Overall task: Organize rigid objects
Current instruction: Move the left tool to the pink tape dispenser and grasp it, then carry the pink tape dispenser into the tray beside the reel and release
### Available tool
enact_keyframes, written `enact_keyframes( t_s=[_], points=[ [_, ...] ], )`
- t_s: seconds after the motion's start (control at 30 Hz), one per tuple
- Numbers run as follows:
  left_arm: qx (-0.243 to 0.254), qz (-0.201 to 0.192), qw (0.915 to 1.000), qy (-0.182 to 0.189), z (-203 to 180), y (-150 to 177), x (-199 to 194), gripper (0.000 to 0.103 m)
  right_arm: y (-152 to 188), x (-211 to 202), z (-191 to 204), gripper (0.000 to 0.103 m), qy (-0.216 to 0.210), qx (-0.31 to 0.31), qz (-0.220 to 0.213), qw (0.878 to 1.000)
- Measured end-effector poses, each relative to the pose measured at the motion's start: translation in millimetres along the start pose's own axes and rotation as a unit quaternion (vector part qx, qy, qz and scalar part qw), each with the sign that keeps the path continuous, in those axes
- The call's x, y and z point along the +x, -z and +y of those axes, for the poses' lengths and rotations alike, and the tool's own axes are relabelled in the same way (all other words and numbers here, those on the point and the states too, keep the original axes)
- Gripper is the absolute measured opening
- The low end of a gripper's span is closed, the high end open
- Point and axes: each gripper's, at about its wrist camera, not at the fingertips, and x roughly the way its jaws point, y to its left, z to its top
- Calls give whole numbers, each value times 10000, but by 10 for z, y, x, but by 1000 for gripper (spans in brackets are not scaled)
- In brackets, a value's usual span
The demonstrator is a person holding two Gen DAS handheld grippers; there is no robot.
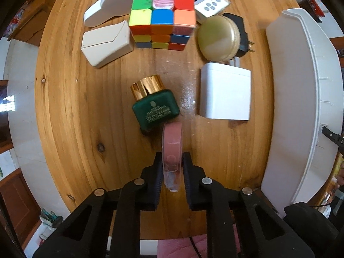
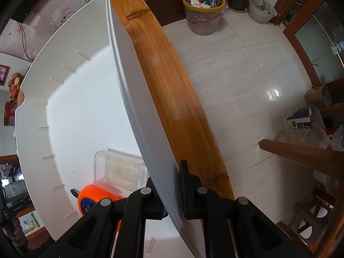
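Note:
My left gripper [image 1: 172, 165] is shut on a pink tape dispenser [image 1: 172, 148], held upright above the wooden table [image 1: 86, 129]. Just ahead lies a green bottle with a gold cap [image 1: 153, 103]. A white charger block [image 1: 224, 93], a round olive case [image 1: 218, 37], a Rubik's cube [image 1: 162, 14] and white boxes [image 1: 106, 43] lie beyond. The white bin [image 1: 301, 99] stands at the right. My right gripper [image 2: 172, 191] is shut on the white bin's wall [image 2: 137, 107]. Inside the bin lie a clear plastic box [image 2: 120, 172] and an orange object [image 2: 94, 197].
A white handheld device [image 1: 206, 0] and a black plug [image 1: 243, 34] lie at the far side of the table. In the right wrist view the table edge [image 2: 172, 99] drops to a tiled floor with a yellow-rimmed waste bin [image 2: 203, 10].

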Motion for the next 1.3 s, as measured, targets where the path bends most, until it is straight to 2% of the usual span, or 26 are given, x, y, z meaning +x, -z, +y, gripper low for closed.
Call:
enact_keyframes(
  t_s=[0.6,0.73,1.0,1.3],
  points=[
    [-56,-541,9985,-107,-463,412,-669,18,2,-99,68,11,-73,-369,1,9993],
    [46,-745,9972,44,-569,450,-849,18,14,-127,84,11,-110,-503,-6,9987],
    [158,-1099,9937,134,-747,442,-904,19,18,-183,91,11,-180,-806,-15,9966],
    [443,-1349,9898,151,-1151,525,-989,19,79,-238,106,11,-239,-1097,1,9937]
  ],
)
